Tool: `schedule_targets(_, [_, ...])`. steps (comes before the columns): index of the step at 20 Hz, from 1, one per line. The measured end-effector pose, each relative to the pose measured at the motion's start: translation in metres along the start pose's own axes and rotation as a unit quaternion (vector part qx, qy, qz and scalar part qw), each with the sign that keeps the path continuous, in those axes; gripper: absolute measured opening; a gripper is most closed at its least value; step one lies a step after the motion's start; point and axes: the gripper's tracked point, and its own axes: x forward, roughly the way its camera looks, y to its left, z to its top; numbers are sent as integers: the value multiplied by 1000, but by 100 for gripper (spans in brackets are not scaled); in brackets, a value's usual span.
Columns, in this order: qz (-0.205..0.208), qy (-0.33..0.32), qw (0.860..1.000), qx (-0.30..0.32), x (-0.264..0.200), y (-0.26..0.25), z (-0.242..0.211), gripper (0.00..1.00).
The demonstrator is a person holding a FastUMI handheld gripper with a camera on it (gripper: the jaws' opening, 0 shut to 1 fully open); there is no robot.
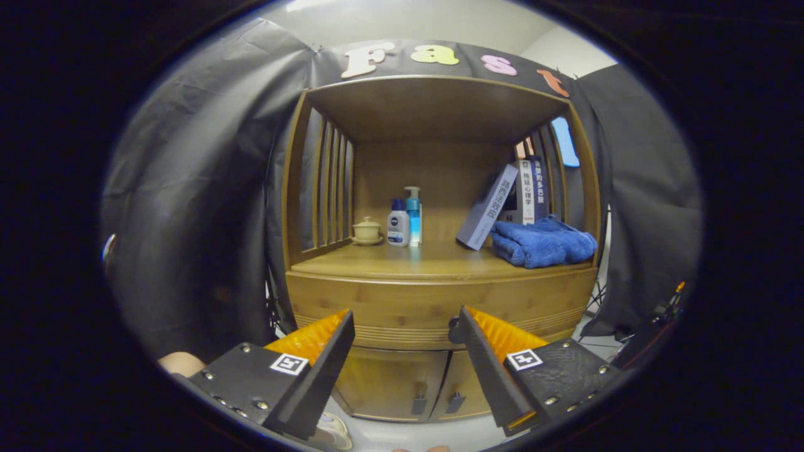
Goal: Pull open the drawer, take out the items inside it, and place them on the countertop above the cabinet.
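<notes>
A wooden cabinet stands straight ahead, with its drawer front pushed in flush under the countertop. My gripper is open, its two fingers spread wide in front of the drawer front, a short way off it, with nothing between them. Nothing of the drawer's inside can be seen. Below the drawer sit two small closed doors with little handles.
On the countertop stand a small lidded cup, two pump bottles, leaning books and a folded blue towel. Slatted sides and a roof enclose the shelf. Black cloth hangs on both sides.
</notes>
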Motion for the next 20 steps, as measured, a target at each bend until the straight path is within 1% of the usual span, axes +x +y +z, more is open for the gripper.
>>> schedule_targets(2, [-6,4,1000,3,8,-6,-4,99])
schedule_targets(5, [-18,20,1000,-15,24,-11,-11,99])
schedule_targets(8, [-42,43,997,-40,48,-40,-27,99])
schedule_targets(13, [-51,72,995,-45,90,-59,-50,99])
schedule_targets(16, [-55,96,993,-44,105,-67,-66,80])
schedule_targets(17, [-60,100,992,-46,112,-71,-71,80])
schedule_targets(19, [-63,106,992,-38,116,-76,-76,58])
schedule_targets(20, [-56,111,992,-25,119,-76,-78,48])
